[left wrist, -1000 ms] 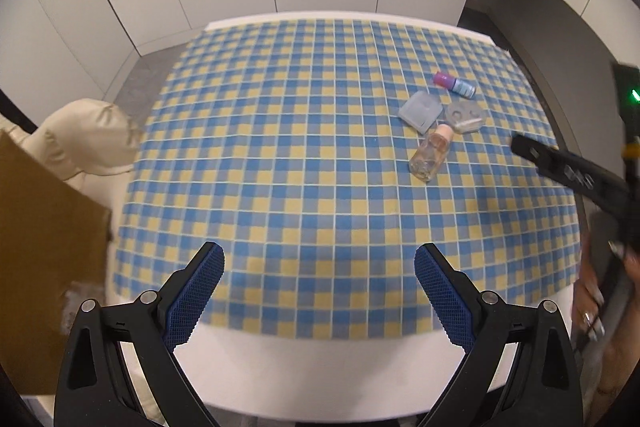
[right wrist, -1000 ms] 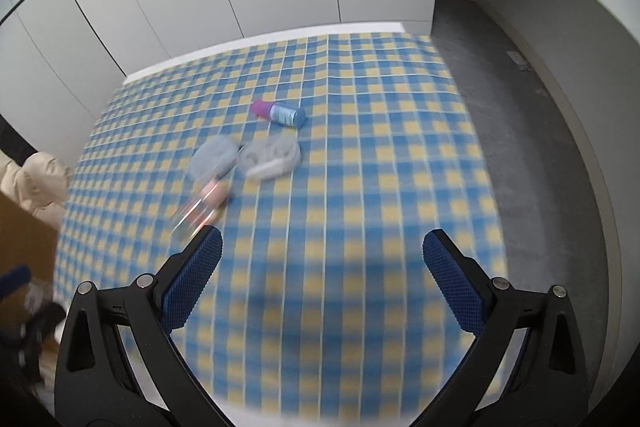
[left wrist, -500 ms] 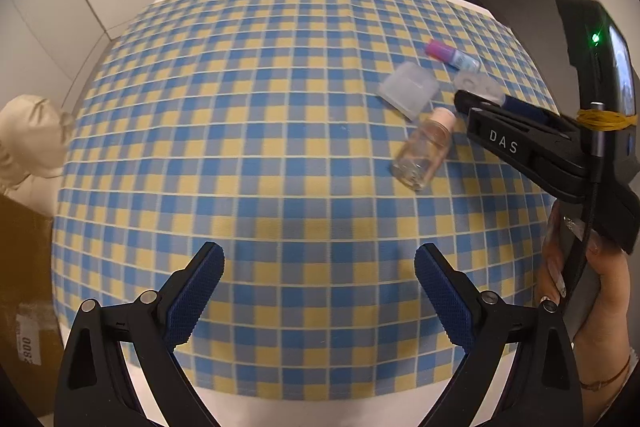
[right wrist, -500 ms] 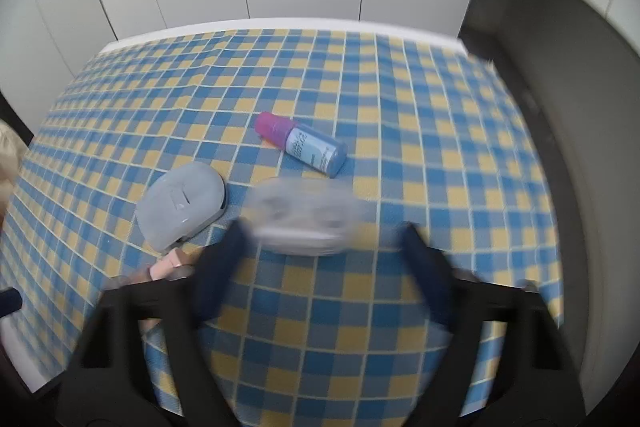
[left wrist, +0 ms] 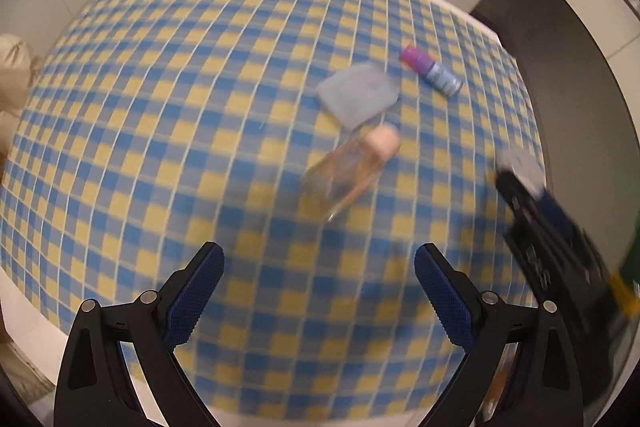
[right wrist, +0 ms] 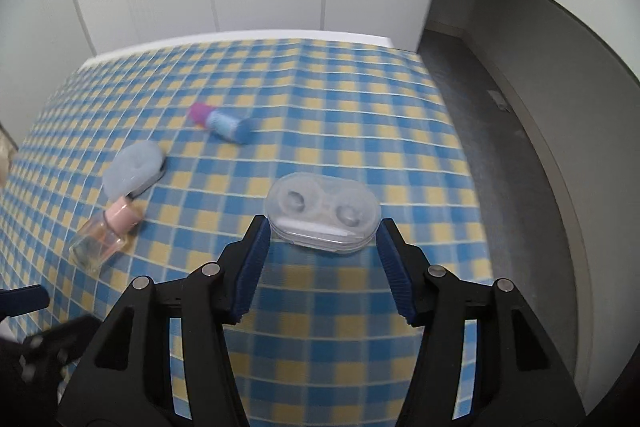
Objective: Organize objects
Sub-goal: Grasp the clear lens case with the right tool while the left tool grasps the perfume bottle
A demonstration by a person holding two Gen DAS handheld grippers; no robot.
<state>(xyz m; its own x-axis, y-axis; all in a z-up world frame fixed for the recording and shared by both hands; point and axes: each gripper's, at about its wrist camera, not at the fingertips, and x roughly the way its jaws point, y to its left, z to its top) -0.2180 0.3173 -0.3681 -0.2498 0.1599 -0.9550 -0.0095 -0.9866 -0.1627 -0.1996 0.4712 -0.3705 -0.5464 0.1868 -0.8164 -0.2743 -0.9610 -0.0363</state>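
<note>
A clear contact lens case [right wrist: 323, 217] sits between the blue pads of my right gripper [right wrist: 323, 231], which is shut on its two ends. In the left wrist view the same case [left wrist: 520, 163] shows blurred at the tip of the right gripper, near the table's right edge. A clear bottle with a pink cap [left wrist: 352, 167] [right wrist: 106, 231] lies on the checked cloth. Beyond it are a flat grey-blue case [left wrist: 358, 93] [right wrist: 134, 169] and a small blue bottle with a magenta cap [left wrist: 432, 71] [right wrist: 222, 121]. My left gripper [left wrist: 319, 287] hangs open just short of the clear bottle, holding nothing.
The blue and yellow checked table [left wrist: 160, 115] ends at white wall panels behind. Grey floor [right wrist: 500, 155] runs along its right side. A beige bag [left wrist: 12, 75] sits off the left edge. The cloth to the left of the objects is bare.
My right gripper closed on the lens case and drew it away from the other objects, toward the right edge. My left gripper sank and came nearer to the clear bottle, still open.
</note>
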